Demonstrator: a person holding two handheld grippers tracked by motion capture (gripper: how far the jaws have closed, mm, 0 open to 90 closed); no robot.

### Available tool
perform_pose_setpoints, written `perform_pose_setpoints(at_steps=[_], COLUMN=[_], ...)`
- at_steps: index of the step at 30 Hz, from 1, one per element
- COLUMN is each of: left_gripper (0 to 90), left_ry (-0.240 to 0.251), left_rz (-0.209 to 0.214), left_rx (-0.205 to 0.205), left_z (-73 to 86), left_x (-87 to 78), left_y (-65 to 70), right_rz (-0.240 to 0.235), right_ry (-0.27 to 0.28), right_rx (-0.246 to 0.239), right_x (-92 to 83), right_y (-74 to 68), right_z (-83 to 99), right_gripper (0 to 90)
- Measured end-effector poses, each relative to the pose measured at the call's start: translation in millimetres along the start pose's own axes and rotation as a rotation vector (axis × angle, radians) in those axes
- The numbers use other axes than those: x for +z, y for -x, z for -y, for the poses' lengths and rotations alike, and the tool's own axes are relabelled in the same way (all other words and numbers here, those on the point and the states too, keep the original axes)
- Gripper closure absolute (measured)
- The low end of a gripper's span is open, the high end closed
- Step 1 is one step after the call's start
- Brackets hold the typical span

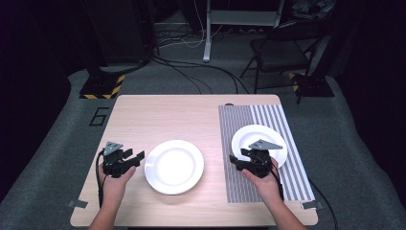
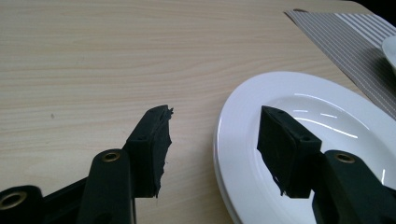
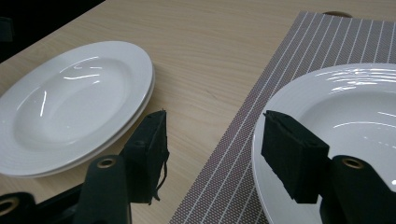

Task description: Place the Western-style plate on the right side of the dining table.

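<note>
- High view shows your wooden bench (image 1: 143,120), with a striped placemat (image 1: 239,143) covering its right part.
- On the bare wood near the middle of the bench sits a stack of two white plates (image 1: 174,166); the right gripper view shows one rim under the other at the stack's edge.
- A single white plate (image 1: 249,136) lies on the placemat, well apart from the stack.
- Your left gripper (image 1: 135,158) is just beside the stack's left rim. In the left gripper view its jaws stand open, one over bare wood and the other over the rim of the stack (image 2: 299,121), and neither pad is pressing on anything.
- Your right gripper (image 1: 235,160) is at the near left edge of the single plate. In the right gripper view its jaws are parted, one over the placemat (image 3: 224,154) and the other over the plate's rim (image 3: 327,107), with no grip taken.
</note>
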State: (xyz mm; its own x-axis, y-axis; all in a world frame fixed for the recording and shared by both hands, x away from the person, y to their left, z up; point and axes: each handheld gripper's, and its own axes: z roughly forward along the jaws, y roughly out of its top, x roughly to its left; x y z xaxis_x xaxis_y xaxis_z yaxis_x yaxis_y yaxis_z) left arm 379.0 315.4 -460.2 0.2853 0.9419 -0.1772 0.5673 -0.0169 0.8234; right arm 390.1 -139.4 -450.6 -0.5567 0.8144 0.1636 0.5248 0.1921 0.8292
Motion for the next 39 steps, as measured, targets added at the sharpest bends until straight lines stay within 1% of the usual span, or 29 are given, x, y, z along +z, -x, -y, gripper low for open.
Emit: perform_pose_setpoints(at_steps=[1, 3, 7, 10, 13, 16, 18, 20, 21, 22, 24, 26, 30, 33, 35, 37, 38, 39], left_gripper=[43.8, 43.7, 43.0, 42.0, 40.9, 40.9, 41.2, 42.6, 43.7, 44.1, 44.3, 44.2, 42.8, 42.1, 41.5, 41.1, 40.8, 40.3], left_ry=[0.001, -0.002, -0.008, -0.007, -0.012, -0.019, -0.026, -0.029, -0.031, -0.038, -0.042, -0.046, -0.063, -0.08, -0.063, -0.073, -0.068, -0.078], left_rz=[0.001, 0.005, 0.002, -0.012, -0.01, -0.011, -0.021, -0.022, -0.018, -0.014, -0.023, -0.035, -0.071, -0.084, -0.094, -0.095, -0.094, -0.098], left_rx=[0.007, 0.014, 0.0, 0.016, 0.025, 0.017, 0.021, 0.018, 0.011, -0.004, -0.01, -0.011, 0.011, 0.026, 0.035, 0.034, 0.031, 0.036], left_z=[1.6, 4.7, 11.3, 15.0, 18.3, 21.6, 23.1, 24.3, 25.1, 26.1, 27.8, 29.2, 32.4, 34.1, 35.2, 35.6, 36.5, 36.6], left_x=[1.6, 4.2, 9.5, 11.2, 12.6, 14.2, 13.6, 13.3, 13.6, 13.9, 14.9, 16.0, 21.3, 25.4, 27.8, 28.7, 30.3, 31.3], left_y=[-0.3, -1.7, -6.2, -10.0, -15.9, -21.9, -26.5, -30.2, -32.6, -34.6, -38.5, -41.6, -44.9, -47.5, -48.9, -50.2, -50.5, -51.3], right_rz=[0.005, 0.003, -0.011, -0.026, -0.037, -0.053, -0.06, -0.069, -0.077, -0.08, -0.089, -0.089, -0.104, -0.114, -0.122, -0.132, -0.136, -0.136], right_ry=[-0.003, -0.002, -0.007, -0.012, -0.025, -0.032, -0.037, -0.043, -0.047, -0.052, -0.062, -0.078, -0.072, -0.077, -0.086, -0.087, -0.095, -0.102], right_rx=[-0.011, -0.016, -0.025, -0.036, -0.043, -0.038, -0.048, -0.063, -0.073, -0.083, -0.099, -0.127, -0.164, -0.179, -0.19, -0.191, -0.186, -0.189], right_x=[0.8, 2.5, 5.9, 8.4, 9.8, 11.1, 12.6, 14.6, 15.7, 17.0, 20.3, 23.5, 27.4, 30.4, 32.3, 34.2, 34.8, 35.8], right_y=[0.1, 0.6, 2.0, 2.6, 2.6, 1.5, -0.4, -2.9, -4.3, -5.8, -9.2, -13.7, -22.0, -25.3, -26.3, -28.0, -29.0, -29.7], right_z=[1.7, 5.2, 12.7, 18.6, 23.3, 26.6, 28.6, 30.1, 30.8, 31.8, 34.2, 36.2, 39.1, 41.7, 43.7, 46.5, 47.8, 48.7], right_gripper=[40.7, 41.2, 41.3, 41.2, 41.2, 42.4, 43.0, 43.5, 43.9, 44.4, 44.8, 44.8, 44.8, 44.8, 44.8, 44.5, 43.8, 43.2])
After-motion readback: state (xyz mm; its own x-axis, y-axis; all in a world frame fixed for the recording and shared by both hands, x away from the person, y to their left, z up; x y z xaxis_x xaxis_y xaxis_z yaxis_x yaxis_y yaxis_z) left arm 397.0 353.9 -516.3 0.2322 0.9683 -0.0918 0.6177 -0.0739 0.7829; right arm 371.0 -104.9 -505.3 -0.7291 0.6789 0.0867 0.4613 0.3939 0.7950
